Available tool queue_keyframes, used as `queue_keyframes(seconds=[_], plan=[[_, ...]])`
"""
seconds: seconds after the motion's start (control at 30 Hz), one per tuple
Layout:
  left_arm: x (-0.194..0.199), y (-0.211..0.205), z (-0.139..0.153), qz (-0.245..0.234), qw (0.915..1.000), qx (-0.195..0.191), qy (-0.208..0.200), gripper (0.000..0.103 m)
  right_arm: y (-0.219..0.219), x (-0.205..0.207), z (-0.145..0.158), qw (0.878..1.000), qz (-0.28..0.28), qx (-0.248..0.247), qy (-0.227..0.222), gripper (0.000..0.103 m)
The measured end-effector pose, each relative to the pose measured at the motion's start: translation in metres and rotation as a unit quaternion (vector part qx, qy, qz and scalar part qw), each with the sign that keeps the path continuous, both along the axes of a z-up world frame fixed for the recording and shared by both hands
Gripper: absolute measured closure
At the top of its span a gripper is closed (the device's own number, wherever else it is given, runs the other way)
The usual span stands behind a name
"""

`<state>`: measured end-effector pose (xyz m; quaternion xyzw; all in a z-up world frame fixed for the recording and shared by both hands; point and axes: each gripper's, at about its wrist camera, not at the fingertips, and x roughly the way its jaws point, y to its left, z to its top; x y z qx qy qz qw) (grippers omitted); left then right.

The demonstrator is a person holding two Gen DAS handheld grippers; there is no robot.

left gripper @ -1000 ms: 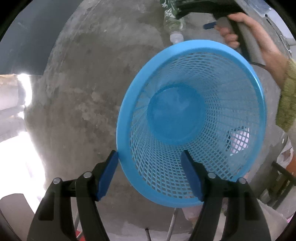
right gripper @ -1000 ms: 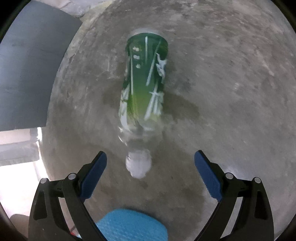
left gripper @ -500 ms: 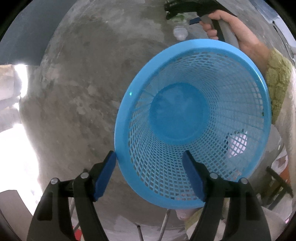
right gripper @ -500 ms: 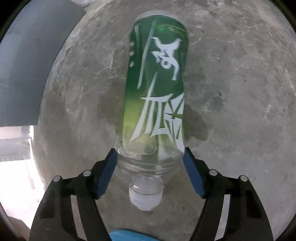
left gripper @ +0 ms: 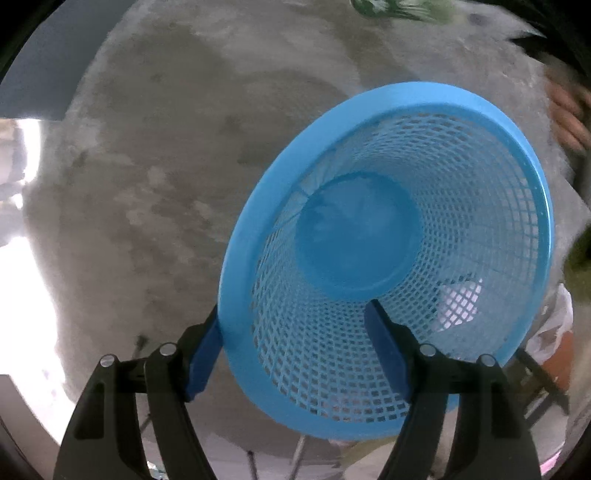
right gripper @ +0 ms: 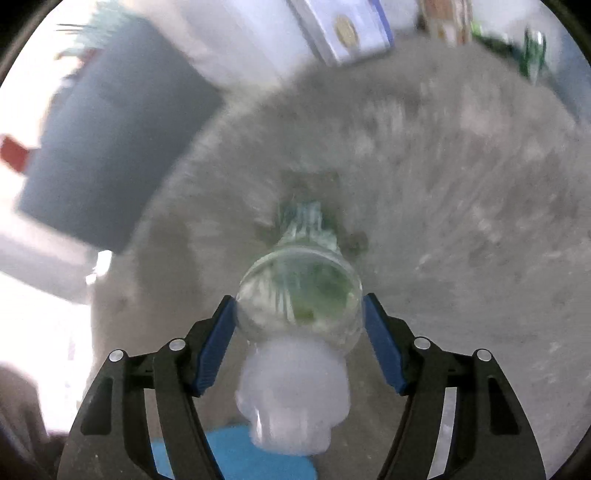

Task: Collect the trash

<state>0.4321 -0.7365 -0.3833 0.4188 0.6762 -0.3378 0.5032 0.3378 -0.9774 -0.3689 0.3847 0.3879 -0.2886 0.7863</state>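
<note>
My left gripper [left gripper: 295, 332] is shut on the rim of a blue mesh plastic basket [left gripper: 480, 229], one finger outside and one inside, holding it tilted above the stone table. The basket looks empty inside. My right gripper [right gripper: 299, 325] is shut on the shoulder of a clear plastic bottle [right gripper: 299, 291] with a green label, lifted off the table with its white cap toward the camera. The bottle shows blurred at the top of the left wrist view [left gripper: 399, 7]. The basket's edge shows at the bottom of the right wrist view [right gripper: 229, 454].
A round grey stone table [left gripper: 147, 184] lies under both grippers. In the right wrist view a dark grey box [right gripper: 110, 147] stands at the left, a white and blue carton [right gripper: 343, 29] at the back, and another green bottle [right gripper: 533, 55] at the far right.
My right gripper closed on the bottle and lifted it off the table, tipping it toward the camera. The basket stays in the left gripper, shifted slightly.
</note>
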Motion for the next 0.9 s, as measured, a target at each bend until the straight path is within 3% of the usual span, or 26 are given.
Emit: queue_keyframes(seconds=[0.1, 0.2, 0.27, 0.37, 0.53, 0.7, 0.9], plan=[[-0.018, -0.012, -0.006, -0.011, 0.9997, -0.018, 0.008, 0.031, 0.04, -0.057, 0.058, 0.999, 0.021, -0.032, -0.033, 0.038], [-0.032, -0.022, -0.008, -0.016, 0.9991, -0.035, 0.019, 0.03, 0.085, -0.106, 0.097, 0.997, 0.039, -0.022, -0.057, 0.038], [-0.041, -0.029, -0.009, -0.008, 0.9978, -0.053, 0.04, 0.03, 0.117, -0.138, 0.11, 0.997, 0.045, -0.007, -0.066, 0.038], [-0.051, -0.038, -0.009, -0.006, 0.9965, -0.075, 0.037, 0.029, 0.141, -0.15, 0.109, 0.995, 0.04, 0.031, -0.083, 0.038], [-0.065, -0.04, -0.01, -0.011, 0.997, -0.072, 0.026, 0.029, 0.169, -0.174, 0.123, 0.994, 0.011, 0.008, -0.11, 0.038], [-0.05, -0.032, -0.016, 0.036, 0.9969, -0.061, 0.035, 0.029, 0.211, -0.19, 0.113, 0.993, 0.013, -0.018, -0.114, 0.038], [-0.044, -0.031, -0.022, 0.049, 0.9971, -0.055, 0.022, 0.029, 0.231, -0.17, 0.042, 0.996, 0.029, 0.038, -0.072, 0.037]])
